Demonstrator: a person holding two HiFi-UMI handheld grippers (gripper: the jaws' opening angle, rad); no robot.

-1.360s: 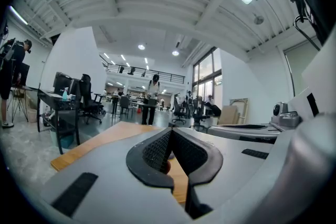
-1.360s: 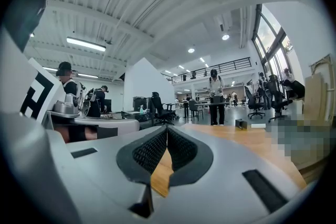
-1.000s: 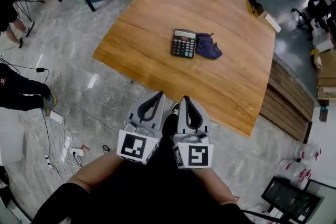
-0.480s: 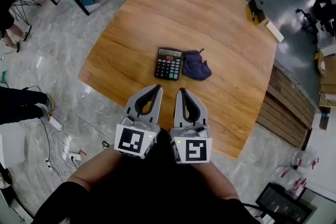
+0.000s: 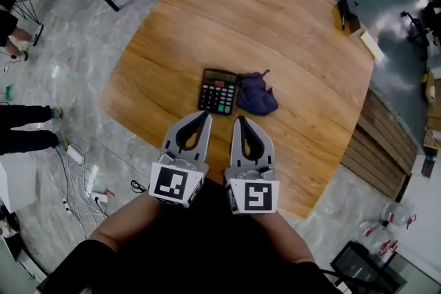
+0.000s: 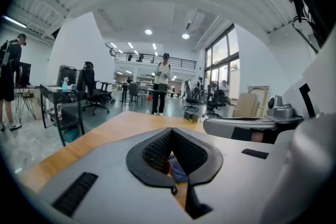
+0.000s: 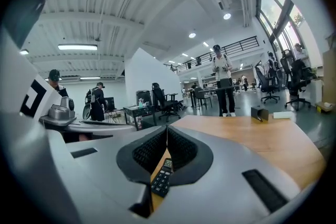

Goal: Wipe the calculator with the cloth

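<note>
Hovering closed and empty over the near edge of the light-brown wooden table (image 5: 275, 24), the left gripper (image 5: 206, 116) faces the black rectangular calculator (image 5: 218, 91), which lies lengthwise away from it; the right gripper (image 5: 239, 120), jaws likewise together, is nearer the crumpled dark-blue cloth (image 5: 256, 94) touching the calculator's right side

Calculator (image 5: 219, 91) left of cloth (image 5: 256, 94)

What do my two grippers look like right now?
The left gripper and right gripper are both light grey with tapering looped jaws and black ribbed pads. Each bears a white cube with a different black square marker.
</note>
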